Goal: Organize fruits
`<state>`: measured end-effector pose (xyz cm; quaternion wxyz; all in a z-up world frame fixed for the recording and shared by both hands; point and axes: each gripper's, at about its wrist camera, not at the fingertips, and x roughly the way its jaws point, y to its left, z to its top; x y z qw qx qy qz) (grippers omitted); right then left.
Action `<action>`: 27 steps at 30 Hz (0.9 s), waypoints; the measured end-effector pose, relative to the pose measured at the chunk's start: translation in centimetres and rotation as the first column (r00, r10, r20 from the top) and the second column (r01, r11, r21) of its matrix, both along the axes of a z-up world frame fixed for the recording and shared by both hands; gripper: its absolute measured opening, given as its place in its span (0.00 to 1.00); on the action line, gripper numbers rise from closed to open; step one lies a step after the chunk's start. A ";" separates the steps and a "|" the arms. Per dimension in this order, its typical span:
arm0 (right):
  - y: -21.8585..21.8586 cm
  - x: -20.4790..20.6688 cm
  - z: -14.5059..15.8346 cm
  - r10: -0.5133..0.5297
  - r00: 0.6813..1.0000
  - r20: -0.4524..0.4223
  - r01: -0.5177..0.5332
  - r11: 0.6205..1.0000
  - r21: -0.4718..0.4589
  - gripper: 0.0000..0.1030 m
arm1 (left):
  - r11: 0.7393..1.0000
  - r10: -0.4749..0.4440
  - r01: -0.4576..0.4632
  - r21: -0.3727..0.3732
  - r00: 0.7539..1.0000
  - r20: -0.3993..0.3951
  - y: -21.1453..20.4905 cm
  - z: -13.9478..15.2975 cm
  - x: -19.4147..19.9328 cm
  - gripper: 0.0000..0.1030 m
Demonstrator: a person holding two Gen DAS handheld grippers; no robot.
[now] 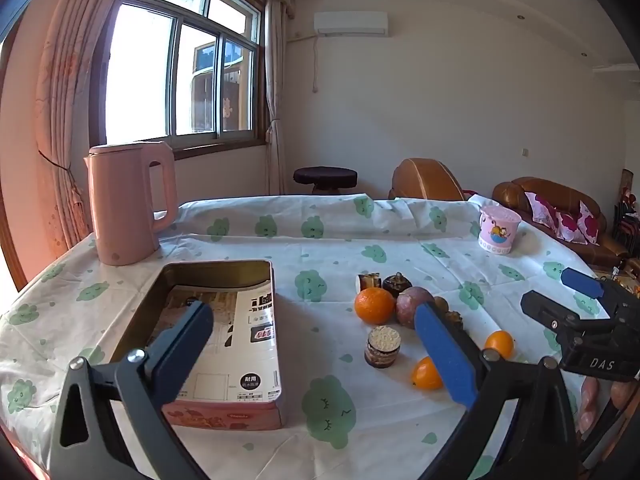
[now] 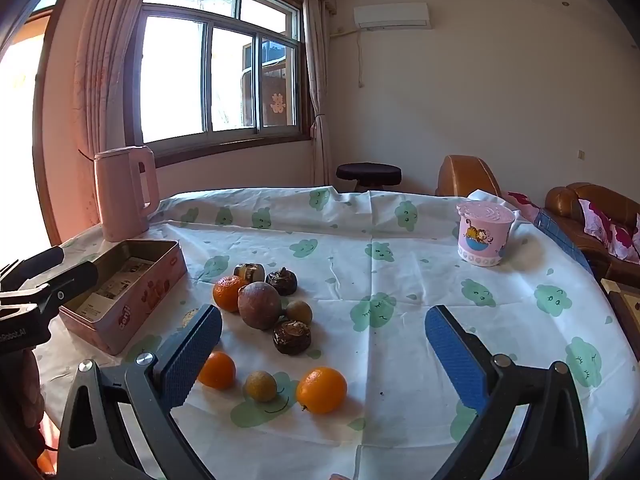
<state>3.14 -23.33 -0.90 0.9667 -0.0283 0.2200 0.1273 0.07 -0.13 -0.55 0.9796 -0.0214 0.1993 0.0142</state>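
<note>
A cluster of fruit lies on the cloud-print cloth: a large orange (image 2: 229, 293), a purple passion fruit (image 2: 259, 305), several dark water chestnuts (image 2: 292, 336), and nearer, two small oranges (image 2: 321, 390) with a brown longan (image 2: 261, 386). An open pink tin (image 1: 224, 416) lined with paper sits to their left. My left gripper (image 1: 316, 344) hovers open between the tin and the large orange (image 1: 374, 305), holding nothing. My right gripper (image 2: 326, 356) is open over the near fruit, its pads apart and empty. Each gripper shows at the edge of the other's view.
A pink kettle (image 1: 128, 204) stands at the table's far left corner behind the tin. A pink cartoon cup (image 2: 484, 232) sits far right. Beyond the table edge are a dark stool (image 2: 368, 174) and brown sofas (image 1: 556, 200).
</note>
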 end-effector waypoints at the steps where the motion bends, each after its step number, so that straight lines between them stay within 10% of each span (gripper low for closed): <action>1: 0.1 0.0 0.0 0.001 1.000 -0.002 -0.001 1.000 0.000 0.99 | 1.000 0.000 0.000 0.000 1.000 0.000 0.0 0.0 0.0 1.00; 27: 0.1 0.0 -0.2 0.005 1.000 -0.003 -0.005 1.000 0.009 0.99 | 1.000 -0.002 0.002 -0.001 1.000 -0.001 0.3 -0.2 0.0 1.00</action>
